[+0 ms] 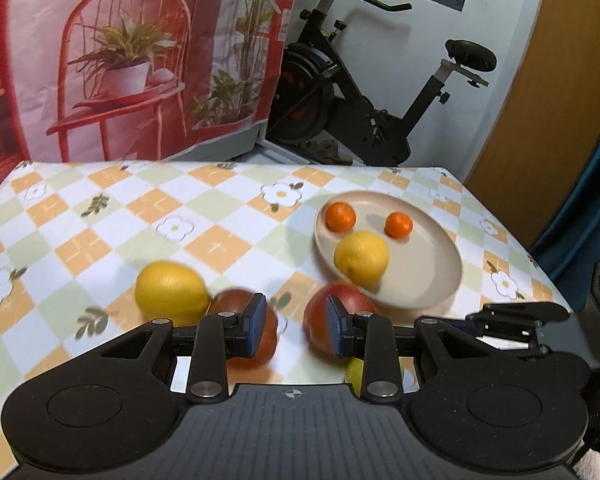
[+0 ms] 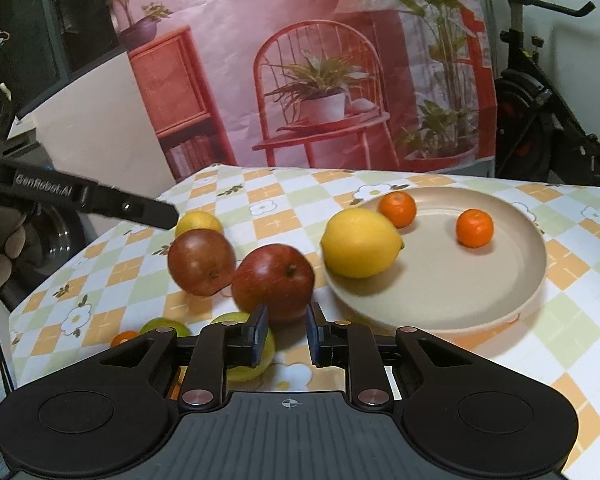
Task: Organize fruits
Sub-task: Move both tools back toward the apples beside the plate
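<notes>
Your left gripper (image 1: 296,330) is matte black, with two angular linkage arms pinned by round silver screws and blue ribbed pads (image 1: 256,330) on its fingers. Its ridged grey base carries a small crosshair mark between two round black discs. Your right gripper (image 2: 287,334) is built the same. The left one's side reads "GenRobot.AI" in white.

Both cams ride low and close over the checkered floral tablecloth (image 1: 204,216), looking forward past their own fingers. Left wrist view faces the table's far right side, with the round beige plate (image 1: 420,280) to its right. Right wrist view sits further right, angled leftward. Both share that plate (image 2: 460,292) and the pink printed backdrop (image 2: 300,60)
</notes>
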Tool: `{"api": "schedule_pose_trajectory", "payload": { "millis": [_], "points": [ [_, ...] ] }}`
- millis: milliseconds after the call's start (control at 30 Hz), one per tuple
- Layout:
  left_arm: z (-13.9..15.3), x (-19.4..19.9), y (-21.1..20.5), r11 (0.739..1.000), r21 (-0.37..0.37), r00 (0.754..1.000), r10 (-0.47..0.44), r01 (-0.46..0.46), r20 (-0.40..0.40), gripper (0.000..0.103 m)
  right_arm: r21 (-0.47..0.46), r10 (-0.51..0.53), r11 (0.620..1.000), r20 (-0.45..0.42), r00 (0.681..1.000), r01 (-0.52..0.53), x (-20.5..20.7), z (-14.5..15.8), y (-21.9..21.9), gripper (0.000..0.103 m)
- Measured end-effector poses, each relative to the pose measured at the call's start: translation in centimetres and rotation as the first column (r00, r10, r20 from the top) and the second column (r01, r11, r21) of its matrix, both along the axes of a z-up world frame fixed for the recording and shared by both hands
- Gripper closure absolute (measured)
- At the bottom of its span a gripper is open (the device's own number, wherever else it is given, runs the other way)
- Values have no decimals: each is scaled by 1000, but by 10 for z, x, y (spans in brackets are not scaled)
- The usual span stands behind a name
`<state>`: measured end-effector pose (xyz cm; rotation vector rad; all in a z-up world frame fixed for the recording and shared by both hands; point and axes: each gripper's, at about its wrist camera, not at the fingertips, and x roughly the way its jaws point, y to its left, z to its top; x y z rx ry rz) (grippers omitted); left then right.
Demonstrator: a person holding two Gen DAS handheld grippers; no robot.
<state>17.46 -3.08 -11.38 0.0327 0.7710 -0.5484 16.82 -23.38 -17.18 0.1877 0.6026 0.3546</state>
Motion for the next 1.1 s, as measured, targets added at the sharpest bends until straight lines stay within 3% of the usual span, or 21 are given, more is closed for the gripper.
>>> {"api": "schedule_pose_trajectory", "payload": {
  "millis": [1100],
  "points": [
    [-34, -56, 44, 995, 8, 995, 103, -103, -16, 69, -38, 133, 990, -64, 989, -135, -34, -2, 62, 72]
  ]
}}
